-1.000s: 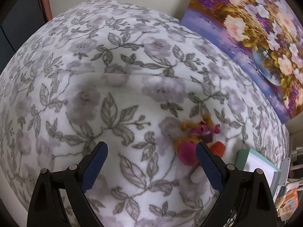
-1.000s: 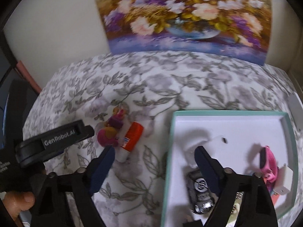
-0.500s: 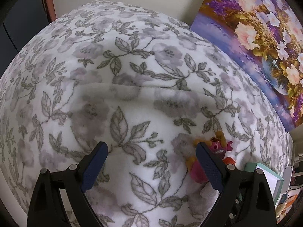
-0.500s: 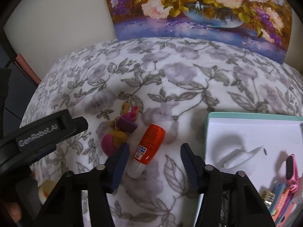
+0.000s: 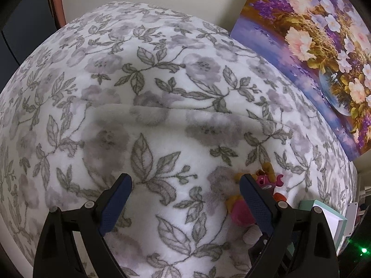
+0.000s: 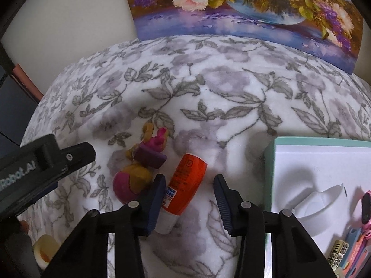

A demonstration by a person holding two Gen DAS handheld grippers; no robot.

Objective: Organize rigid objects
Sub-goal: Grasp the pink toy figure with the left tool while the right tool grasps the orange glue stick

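Note:
An orange glue stick with a white cap lies on the floral blanket. My right gripper is open, its jaws either side of the stick's lower half. A pink and yellow toy figure lies just left of it. A white tray with a teal rim at right holds a pink object and several small items. My left gripper is open and empty over the blanket; the toy and tray show at its right.
A flower painting leans on the wall behind the blanket. The left gripper's black body sits at the left of the right wrist view. A yellow-white round object is at the bottom left.
My right gripper has moved left from over the tray to the glue stick and narrowed around it. My left gripper has drifted slightly, staying open.

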